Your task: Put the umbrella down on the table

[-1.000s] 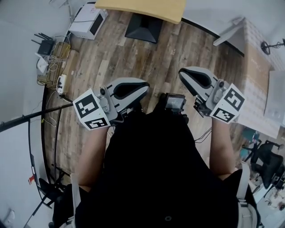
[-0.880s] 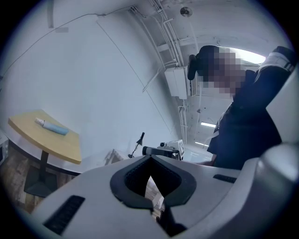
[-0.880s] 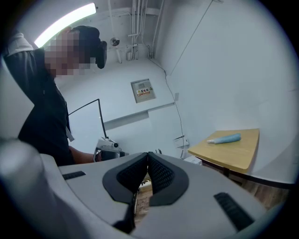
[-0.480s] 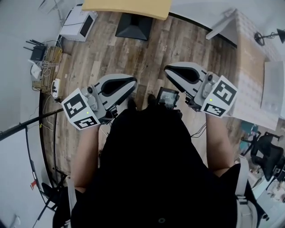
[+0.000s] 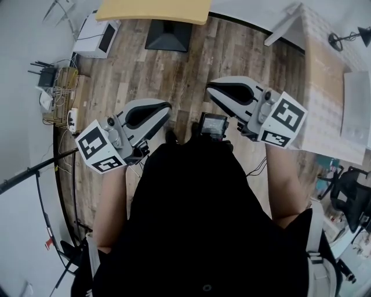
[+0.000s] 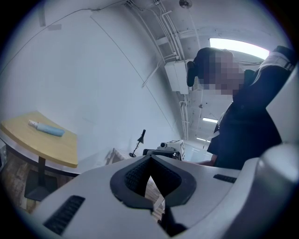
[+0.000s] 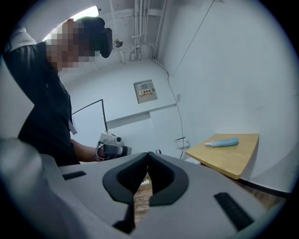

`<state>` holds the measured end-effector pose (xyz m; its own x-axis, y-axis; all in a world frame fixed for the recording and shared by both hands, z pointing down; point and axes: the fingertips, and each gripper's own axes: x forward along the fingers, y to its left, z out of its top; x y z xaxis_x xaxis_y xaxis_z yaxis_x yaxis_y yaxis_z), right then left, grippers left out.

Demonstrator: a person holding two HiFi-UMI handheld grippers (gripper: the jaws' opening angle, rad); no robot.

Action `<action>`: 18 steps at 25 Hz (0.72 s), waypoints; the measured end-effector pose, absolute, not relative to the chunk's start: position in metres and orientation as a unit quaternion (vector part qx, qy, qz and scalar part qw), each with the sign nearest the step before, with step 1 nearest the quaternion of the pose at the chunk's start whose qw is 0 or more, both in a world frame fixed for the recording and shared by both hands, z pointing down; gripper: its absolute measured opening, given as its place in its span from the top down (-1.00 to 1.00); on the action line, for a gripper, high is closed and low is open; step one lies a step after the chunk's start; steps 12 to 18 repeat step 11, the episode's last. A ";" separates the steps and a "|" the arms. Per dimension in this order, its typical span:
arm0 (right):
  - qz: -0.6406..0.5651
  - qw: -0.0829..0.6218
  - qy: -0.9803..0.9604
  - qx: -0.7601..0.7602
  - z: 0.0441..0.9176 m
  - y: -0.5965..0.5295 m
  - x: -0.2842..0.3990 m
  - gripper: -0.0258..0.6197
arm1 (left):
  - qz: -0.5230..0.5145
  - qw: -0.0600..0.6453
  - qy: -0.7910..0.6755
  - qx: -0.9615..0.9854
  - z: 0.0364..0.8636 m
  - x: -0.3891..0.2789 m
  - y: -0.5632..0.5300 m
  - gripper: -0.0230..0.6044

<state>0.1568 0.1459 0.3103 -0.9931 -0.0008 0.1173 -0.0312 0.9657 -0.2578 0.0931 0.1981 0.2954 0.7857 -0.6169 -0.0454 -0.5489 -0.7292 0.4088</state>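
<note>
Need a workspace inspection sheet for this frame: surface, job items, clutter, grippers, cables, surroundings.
Surface: yellow table, wood top, on a black base.
Job's things: blue folded umbrella, lying flat on the table.
Clutter: white box on the floor beside the table.
Grippers: left hand-held gripper and right hand-held gripper both shut, empty, over the floor short of the table.
Cables: router with tangled leads by the wall; black cable on the floor.
Surroundings: white desk, office chair.

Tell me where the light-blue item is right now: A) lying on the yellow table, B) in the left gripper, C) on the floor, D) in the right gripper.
A: the light-blue item lies on the yellow table; the left gripper and right gripper are shut and empty.
</note>
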 end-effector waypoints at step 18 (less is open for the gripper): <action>0.129 0.056 -0.990 0.001 0.309 0.125 0.169 0.85 | -0.086 0.193 -0.321 0.923 0.292 0.107 0.178 0.89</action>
